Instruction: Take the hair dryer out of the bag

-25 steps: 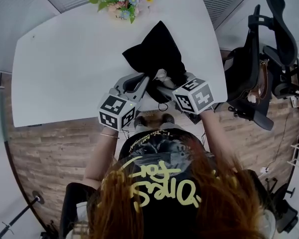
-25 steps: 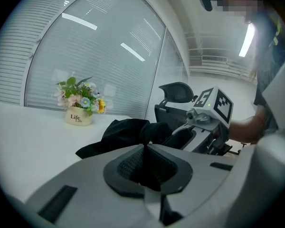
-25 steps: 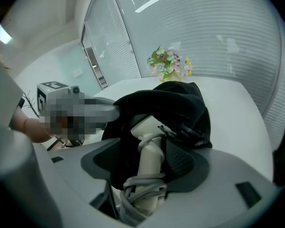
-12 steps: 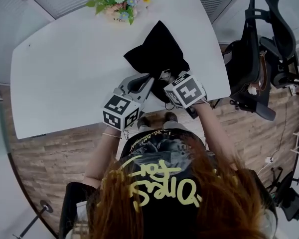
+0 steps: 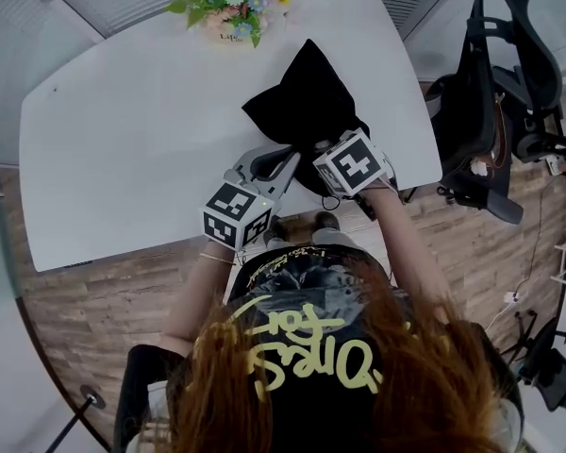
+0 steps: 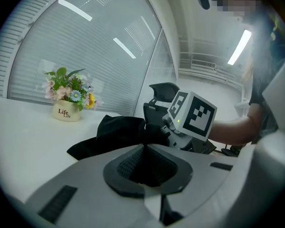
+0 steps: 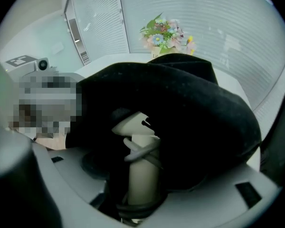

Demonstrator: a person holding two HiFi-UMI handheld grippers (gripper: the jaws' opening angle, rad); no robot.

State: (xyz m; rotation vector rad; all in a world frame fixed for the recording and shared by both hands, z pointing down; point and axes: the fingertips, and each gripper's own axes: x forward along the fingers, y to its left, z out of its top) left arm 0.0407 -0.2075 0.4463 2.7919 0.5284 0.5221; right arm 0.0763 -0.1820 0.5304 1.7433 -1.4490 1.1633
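Left tongs [image 6: 145, 151] are pinched narrow on the black bag's [image 5: 307, 92] edge, at the near side of the desk [image 5: 132, 130]. Right tongs [image 7: 135, 186] point down into the bag mouth, just right of the left tongs. They stand wide, with the dryer's [image 7: 142, 165] cream, cord-wrapped handle upright between them and the rest of the dryer inside the bag.

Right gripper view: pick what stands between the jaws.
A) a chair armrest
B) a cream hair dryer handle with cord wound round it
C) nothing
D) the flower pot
B: the cream hair dryer handle, cord looped round it, stands between the right gripper's jaws, inside the black bag.
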